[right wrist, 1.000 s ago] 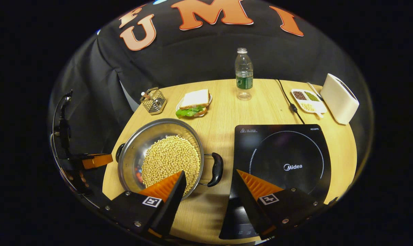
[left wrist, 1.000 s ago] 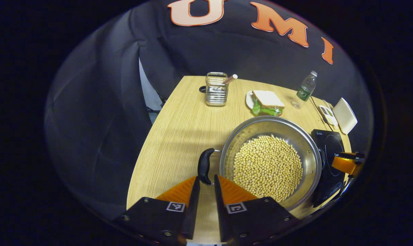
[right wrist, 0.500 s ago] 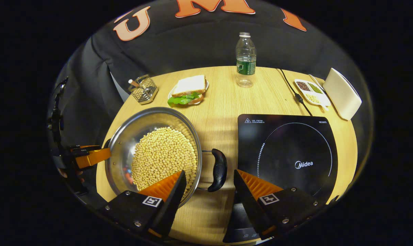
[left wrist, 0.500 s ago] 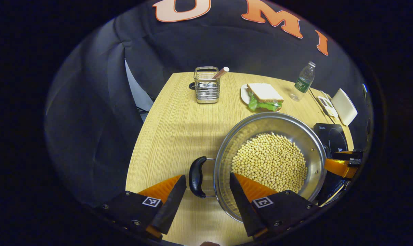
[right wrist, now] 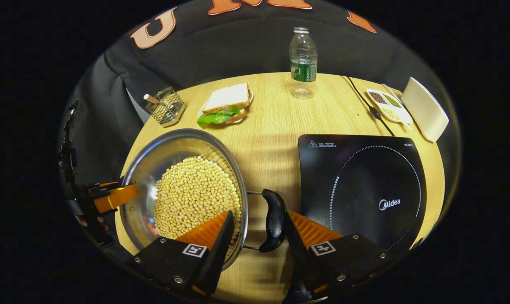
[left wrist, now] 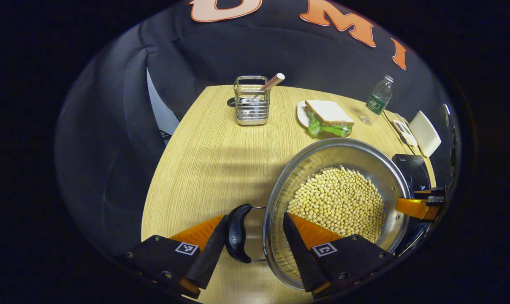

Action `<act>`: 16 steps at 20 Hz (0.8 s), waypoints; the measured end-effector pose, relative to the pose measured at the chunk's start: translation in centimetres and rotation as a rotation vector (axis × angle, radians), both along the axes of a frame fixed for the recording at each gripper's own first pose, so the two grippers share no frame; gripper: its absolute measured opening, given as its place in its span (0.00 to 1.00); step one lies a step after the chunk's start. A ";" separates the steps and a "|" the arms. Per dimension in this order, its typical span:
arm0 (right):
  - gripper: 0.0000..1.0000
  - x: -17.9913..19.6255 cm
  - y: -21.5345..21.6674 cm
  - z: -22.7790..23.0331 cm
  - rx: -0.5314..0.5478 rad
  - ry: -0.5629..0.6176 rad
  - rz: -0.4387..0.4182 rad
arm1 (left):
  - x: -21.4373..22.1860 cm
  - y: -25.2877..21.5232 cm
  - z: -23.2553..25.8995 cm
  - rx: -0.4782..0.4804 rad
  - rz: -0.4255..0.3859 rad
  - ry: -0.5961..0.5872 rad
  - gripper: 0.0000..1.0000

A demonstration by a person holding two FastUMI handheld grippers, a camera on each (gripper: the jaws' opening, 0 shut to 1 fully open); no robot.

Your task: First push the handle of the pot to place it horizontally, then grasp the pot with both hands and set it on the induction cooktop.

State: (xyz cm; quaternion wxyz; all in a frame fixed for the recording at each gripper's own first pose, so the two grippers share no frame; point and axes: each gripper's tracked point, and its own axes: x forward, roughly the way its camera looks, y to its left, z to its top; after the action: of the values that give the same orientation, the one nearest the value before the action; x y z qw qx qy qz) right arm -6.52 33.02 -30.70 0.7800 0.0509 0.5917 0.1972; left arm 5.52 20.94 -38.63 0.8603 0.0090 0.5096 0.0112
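Note:
A steel pot point(left wrist: 390, 177) filled with soybeans sits on the wooden table, with a black handle on each side. My left gripper point(left wrist: 250, 242) is open and straddles the left handle point(left wrist: 237, 233); its outer finger touches the handle and its inner finger reaches over the rim above the beans. My right gripper point(right wrist: 259, 236) is open around the right handle point(right wrist: 274, 219), one finger inside the pot point(right wrist: 145, 169), the other against the handle's outer side. The black induction cooktop point(right wrist: 364, 190) lies just right of the pot. Each gripper appears at the pot's far rim in the other's view, right gripper point(left wrist: 419, 207) and left gripper point(right wrist: 111, 196).
At the back of the table stand a wire utensil holder point(left wrist: 251, 101), a sandwich on a plate point(left wrist: 329, 118) and a water bottle point(right wrist: 302, 63). A white box point(right wrist: 426, 114), a small divided dish point(right wrist: 388, 107) and the cooktop's cable point(right wrist: 364, 105) lie at the far right.
The left gripper opened from nearly shut. Both grippers moved forward and down, so each handle now lies between its gripper's fingers. The pot itself stays in place.

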 end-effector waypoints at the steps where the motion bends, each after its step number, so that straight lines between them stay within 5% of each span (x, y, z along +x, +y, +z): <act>1: 0.71 0.0 0.0 -0.4 -0.008 0.006 0.000 | 0.1 0.4 -0.3 0.003 0.015 -0.002 0.82; 3: 0.63 -0.3 0.2 -0.9 -0.005 0.019 -0.013 | 0.4 0.8 -0.7 -0.004 0.037 -0.021 0.82; 11: 0.64 -0.1 0.2 -1.3 -0.014 0.006 -0.032 | 0.4 0.4 -1.8 -0.009 0.039 -0.017 0.84; 13: 0.64 -0.2 0.3 -1.4 -0.018 0.014 -0.037 | 0.6 0.3 -2.1 0.010 0.026 -0.016 0.73; 16: 0.64 -0.4 0.3 -1.5 -0.020 0.019 -0.038 | 0.8 0.4 -2.0 0.014 0.019 -0.023 0.73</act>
State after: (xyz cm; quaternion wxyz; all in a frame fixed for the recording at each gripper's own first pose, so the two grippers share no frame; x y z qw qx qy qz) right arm -6.91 33.31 -32.17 0.7785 0.0560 0.5999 0.1758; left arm 6.34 21.30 -40.65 0.8657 0.0101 0.4999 0.0231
